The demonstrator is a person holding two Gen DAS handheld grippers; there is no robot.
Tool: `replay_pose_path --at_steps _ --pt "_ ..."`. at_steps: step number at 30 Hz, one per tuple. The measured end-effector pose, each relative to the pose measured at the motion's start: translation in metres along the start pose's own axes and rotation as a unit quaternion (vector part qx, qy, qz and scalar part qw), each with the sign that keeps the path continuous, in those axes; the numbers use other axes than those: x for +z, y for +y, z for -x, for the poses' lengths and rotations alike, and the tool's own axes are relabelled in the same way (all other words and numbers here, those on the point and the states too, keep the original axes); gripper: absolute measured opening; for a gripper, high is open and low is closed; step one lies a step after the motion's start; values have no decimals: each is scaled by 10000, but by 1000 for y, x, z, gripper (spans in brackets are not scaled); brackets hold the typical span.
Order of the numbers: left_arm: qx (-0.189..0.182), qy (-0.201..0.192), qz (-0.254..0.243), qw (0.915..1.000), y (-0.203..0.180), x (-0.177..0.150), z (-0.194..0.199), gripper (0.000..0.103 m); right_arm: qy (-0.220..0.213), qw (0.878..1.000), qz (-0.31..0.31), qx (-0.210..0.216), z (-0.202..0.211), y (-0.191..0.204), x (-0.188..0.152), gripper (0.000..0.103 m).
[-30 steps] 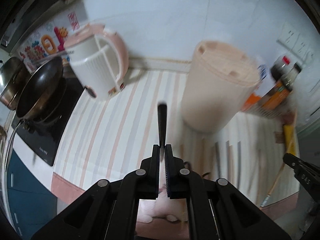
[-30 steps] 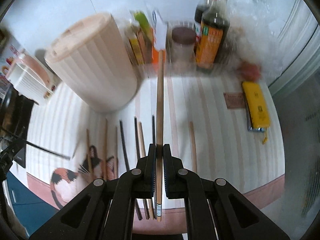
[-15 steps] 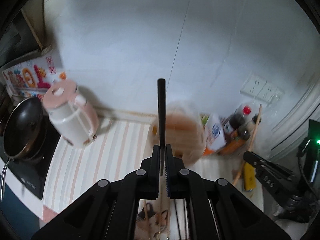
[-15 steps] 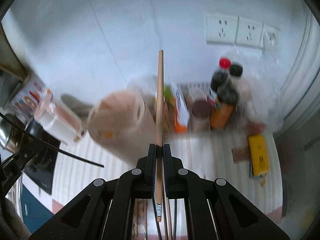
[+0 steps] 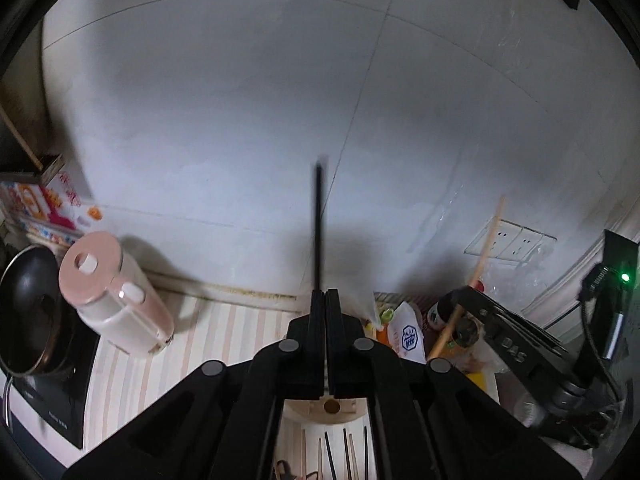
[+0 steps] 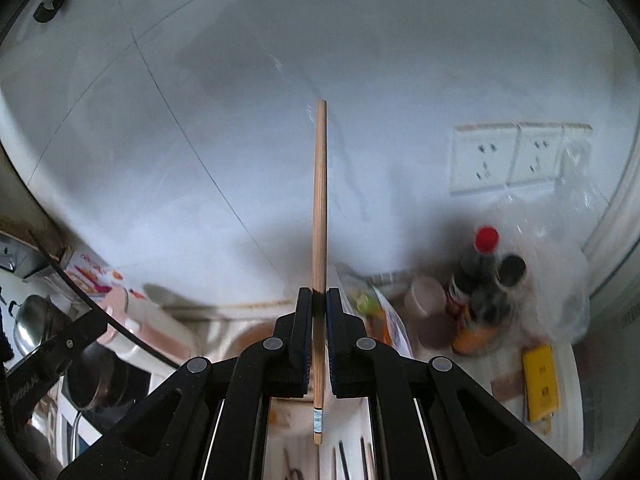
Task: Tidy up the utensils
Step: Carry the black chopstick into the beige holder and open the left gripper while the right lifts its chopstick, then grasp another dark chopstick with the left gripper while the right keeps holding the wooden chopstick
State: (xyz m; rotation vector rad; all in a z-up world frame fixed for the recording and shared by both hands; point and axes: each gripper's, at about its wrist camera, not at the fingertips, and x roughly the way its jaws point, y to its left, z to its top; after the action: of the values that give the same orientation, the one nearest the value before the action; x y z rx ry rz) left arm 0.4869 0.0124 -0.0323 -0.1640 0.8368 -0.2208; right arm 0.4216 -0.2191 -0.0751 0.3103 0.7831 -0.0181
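My left gripper point(image 5: 325, 294) is shut on a thin black chopstick point(image 5: 319, 220) that points up toward the white wall. My right gripper point(image 6: 319, 294) is shut on a wooden chopstick point(image 6: 320, 200) and also shows at the right of the left wrist view point(image 5: 460, 312). The beige ribbed utensil holder point(image 5: 329, 406) lies just below the left fingers, mostly hidden, with a round hole in its lid. Several more chopsticks point(image 5: 336, 452) lie on the striped mat beneath. The left gripper point(image 6: 80, 328) appears at the left of the right wrist view.
A pink kettle point(image 5: 116, 300) and a dark pan point(image 5: 28, 308) on a black cooktop point(image 5: 52, 400) stand at the left. Sauce bottles point(image 6: 484, 280), food packets point(image 5: 408, 336) and a yellow object point(image 6: 540, 380) crowd the back right, under wall sockets point(image 6: 516, 156).
Both grippers have risen and tilted upward with their chopsticks held. The views swung from the mat to the wall, and the holder slid down under the fingers.
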Motion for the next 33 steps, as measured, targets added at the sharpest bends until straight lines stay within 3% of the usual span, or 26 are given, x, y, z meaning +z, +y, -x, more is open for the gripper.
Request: replay_pose_path --at_steps 9,14,18,19,20,22,27,33 --pt "65 216 -92 9997 -1 7 -30 0 -252 9994 -247 67 -43 10 12 7" --pt "251 221 -97 9994 17 -11 -25 4 -279 9985 -423 212 -54 7 4 7" --pt "857 185 -83 9961 54 -58 -11 8 87 9981 -492 370 -28 -14 -16 7" --pt "943 262 -39 9952 62 -70 -12 19 229 9980 -460 363 -20 -21 -24 7" --pt "1048 395 26 9937 73 -87 -15 42 348 9979 -423 341 -11 -28 -34 7" --pt "1199 716 210 9900 99 -124 -28 71 559 9977 -312 230 3 -41 -51 7" --pt "1410 1458 829 9757 146 -183 -75 70 1306 9909 -183 -274 1 -69 -112 7" --pt "1162 2123 1566 9576 172 -210 -152 69 2446 9644 -430 -904 -74 -105 -200 7"
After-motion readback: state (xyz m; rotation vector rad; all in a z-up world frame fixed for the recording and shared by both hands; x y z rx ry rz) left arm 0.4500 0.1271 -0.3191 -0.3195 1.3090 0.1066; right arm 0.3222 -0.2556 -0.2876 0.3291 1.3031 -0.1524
